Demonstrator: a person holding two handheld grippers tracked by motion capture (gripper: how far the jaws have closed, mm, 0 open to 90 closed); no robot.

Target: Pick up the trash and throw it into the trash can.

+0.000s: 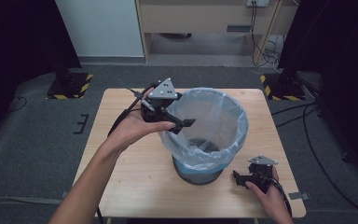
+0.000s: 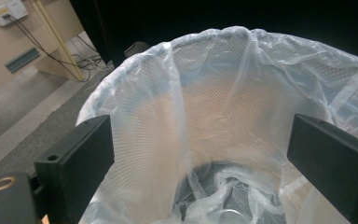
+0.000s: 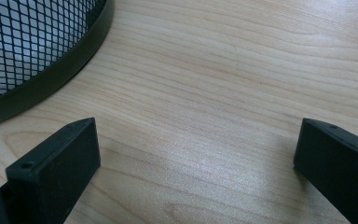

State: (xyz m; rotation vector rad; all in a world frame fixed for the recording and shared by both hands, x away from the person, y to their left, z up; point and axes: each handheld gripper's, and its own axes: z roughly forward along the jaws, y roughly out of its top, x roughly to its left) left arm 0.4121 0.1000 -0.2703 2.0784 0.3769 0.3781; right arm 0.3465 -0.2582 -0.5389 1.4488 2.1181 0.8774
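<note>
**A:** Where is the bin standing?

**B:** The black mesh wastebasket point(image 1: 198, 175) stands on the wooden tabletop point(image 1: 135, 186), a little right of the middle and toward the near edge. A thin, pale bluish plastic liner point(image 1: 233, 135) is fitted inside it and folded out over the rim, so the dark mesh shows bare at the base alone.

**A:** Anything inside it?

**B:** In the left gripper view the liner point(image 2: 214, 93) hangs down the inner wall with the mesh pattern showing through it, and loose plastic lies crumpled at the bottom point(image 2: 223, 191). I cannot tell what else is down there.

**A:** And the left gripper?

**B:** The left gripper point(image 1: 186, 125) is held up at the rim on the basket's left side, its tips pointing in over the opening. Its fingers point(image 2: 79, 158) are spread wide and released, with nothing between them; the liner lies beyond them, not touching.

**A:** The right one?

**B:** The right gripper point(image 1: 237, 176) rests low on the tabletop just beside the basket's base, on its right and near the front edge. Its fingers point(image 3: 60, 163) are also spread apart and released, with bare wood point(image 3: 205, 116) between them and the mesh wall point(image 3: 28, 42) close by on one side.
</note>
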